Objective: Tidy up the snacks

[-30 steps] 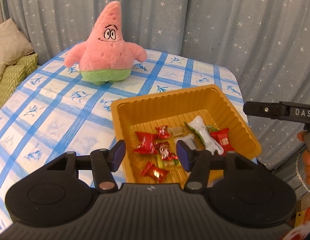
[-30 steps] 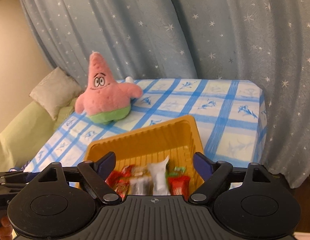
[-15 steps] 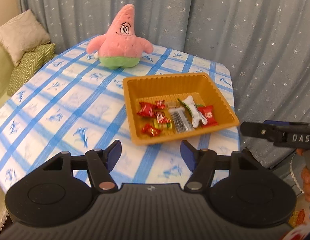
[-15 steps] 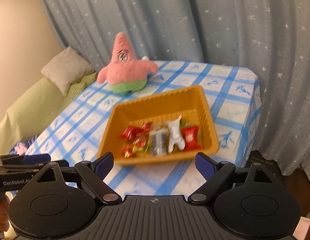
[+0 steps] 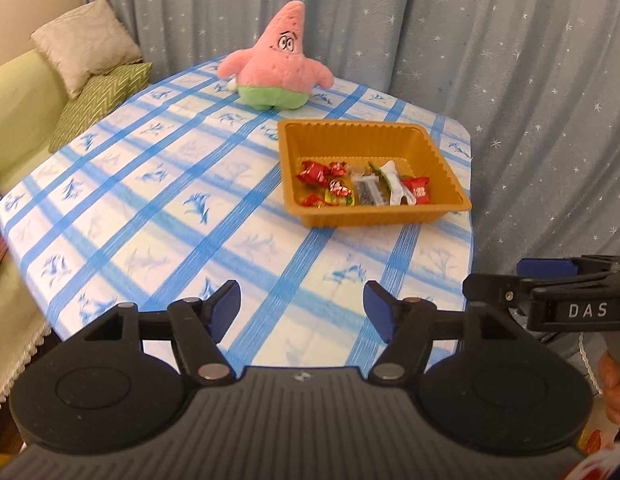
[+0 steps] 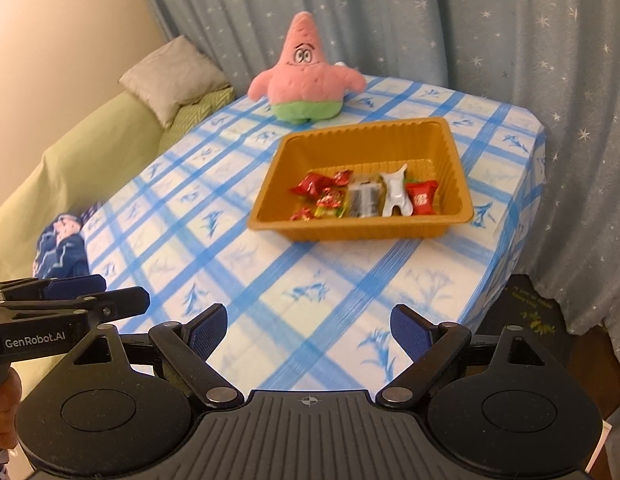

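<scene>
A: From the left wrist, what carries everything?

B: A table under a blue-and-white checked tablecloth [image 5: 157, 184], with star-dotted grey-blue curtains [image 5: 490, 60] behind and a green sofa [image 5: 13, 112] with two cushions [image 5: 93, 60] off its left edge. One pink star plush [image 5: 275, 60] sits at the far edge. One orange tray [image 5: 442, 160] stands near the far right corner.

A: And the snacks?

B: All inside the tray: four red wrapped snacks [image 5: 314, 172], one dark clear packet [image 5: 366, 190] and one white packet [image 5: 396, 186]. The left gripper [image 5: 301, 304], over the near edge, has just been opening; nothing lies between its jaws.

A: From the right wrist?

B: Same table, one plush [image 6: 305, 76], one tray [image 6: 265, 196] with its snacks [image 6: 312, 186] along the near wall. The right gripper [image 6: 307, 326] is spread wide and empty above the near edge. The left gripper [image 6: 89, 300] shows beside it, a hand [image 6: 3, 404] beneath.
</scene>
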`<state>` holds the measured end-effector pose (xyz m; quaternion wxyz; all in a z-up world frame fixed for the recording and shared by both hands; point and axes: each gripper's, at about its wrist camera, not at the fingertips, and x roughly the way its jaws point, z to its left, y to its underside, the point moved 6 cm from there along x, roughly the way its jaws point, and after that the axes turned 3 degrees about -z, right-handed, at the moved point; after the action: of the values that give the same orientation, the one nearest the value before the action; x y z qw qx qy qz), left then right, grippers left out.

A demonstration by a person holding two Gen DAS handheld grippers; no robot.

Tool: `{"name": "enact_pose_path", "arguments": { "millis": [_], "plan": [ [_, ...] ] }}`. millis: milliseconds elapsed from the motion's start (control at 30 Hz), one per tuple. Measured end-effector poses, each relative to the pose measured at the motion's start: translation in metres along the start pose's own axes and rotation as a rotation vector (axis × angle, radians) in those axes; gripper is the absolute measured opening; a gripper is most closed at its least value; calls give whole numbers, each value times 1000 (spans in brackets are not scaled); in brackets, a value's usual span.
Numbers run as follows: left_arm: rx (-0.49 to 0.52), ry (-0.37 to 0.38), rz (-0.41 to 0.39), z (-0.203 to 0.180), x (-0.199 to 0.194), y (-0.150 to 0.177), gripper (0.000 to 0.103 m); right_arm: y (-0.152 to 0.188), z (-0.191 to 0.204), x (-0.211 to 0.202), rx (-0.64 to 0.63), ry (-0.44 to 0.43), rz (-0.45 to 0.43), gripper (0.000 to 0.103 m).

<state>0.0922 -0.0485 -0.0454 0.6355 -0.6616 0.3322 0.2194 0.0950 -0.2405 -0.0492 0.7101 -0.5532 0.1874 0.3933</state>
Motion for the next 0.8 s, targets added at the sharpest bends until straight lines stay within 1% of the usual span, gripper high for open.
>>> {"name": "enact_pose_path", "arguments": {
  "millis": [333,467,800],
  "plan": [
    [-27,-23,16,2,-21,25,66,20,14,-9,-36,-13,34,88],
    [-33,-19,24,2,-26,32,66,25,15,-9,-39,-16,44,88],
    [-36,-16,24,0,-31,37,66,34,20,-8,-54,-16,58,88]
  ]
}}
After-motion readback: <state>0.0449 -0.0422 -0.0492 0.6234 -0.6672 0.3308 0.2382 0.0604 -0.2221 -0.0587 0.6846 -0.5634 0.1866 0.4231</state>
